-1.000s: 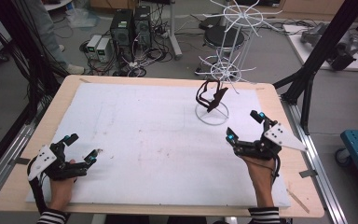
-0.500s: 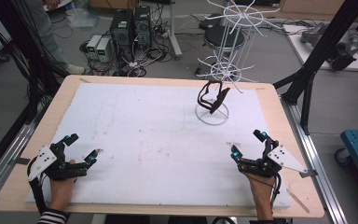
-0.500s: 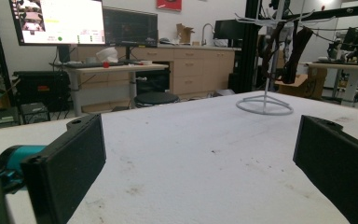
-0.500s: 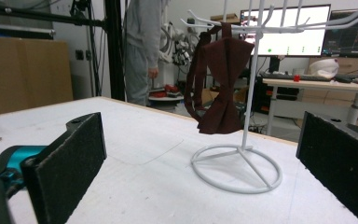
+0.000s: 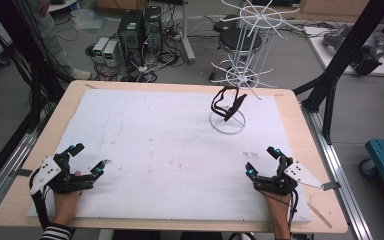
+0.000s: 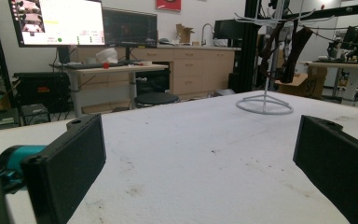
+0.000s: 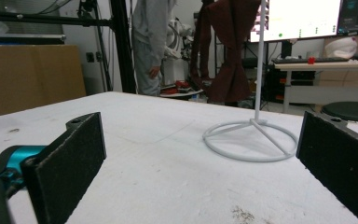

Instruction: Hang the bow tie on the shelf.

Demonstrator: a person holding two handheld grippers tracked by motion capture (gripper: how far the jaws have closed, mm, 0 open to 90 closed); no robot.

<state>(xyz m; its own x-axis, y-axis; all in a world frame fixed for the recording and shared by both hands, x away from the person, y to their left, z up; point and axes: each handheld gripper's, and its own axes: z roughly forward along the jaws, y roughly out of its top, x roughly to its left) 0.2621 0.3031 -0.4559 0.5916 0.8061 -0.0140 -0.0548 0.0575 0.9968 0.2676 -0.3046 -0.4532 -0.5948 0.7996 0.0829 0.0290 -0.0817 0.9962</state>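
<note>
A white wire rack (image 5: 242, 65) stands on a ring base at the back right of the white table cover (image 5: 170, 150). A dark brown strap-like item (image 5: 227, 104) hangs from its lower tier, also seen as dark brown cloth (image 7: 228, 51) and as dark strips (image 6: 284, 51) on the rack (image 6: 265, 100). My left gripper (image 5: 86, 160) rests open at the front left with nothing between its jaws. My right gripper (image 5: 264, 161) rests open at the front right, empty, well short of the rack's ring base (image 7: 251, 140).
The wooden table edge (image 5: 300, 120) borders the white cover. Black frame posts (image 5: 340, 55) rise at the right. Computer towers (image 5: 140, 30) and cables lie on the floor behind. A person (image 7: 151, 42) stands beyond the table. Desks with monitors (image 6: 58, 21) fill the background.
My right gripper has pulled back from near the rack toward the front right edge and settled lower on the table. The left gripper has stayed put.
</note>
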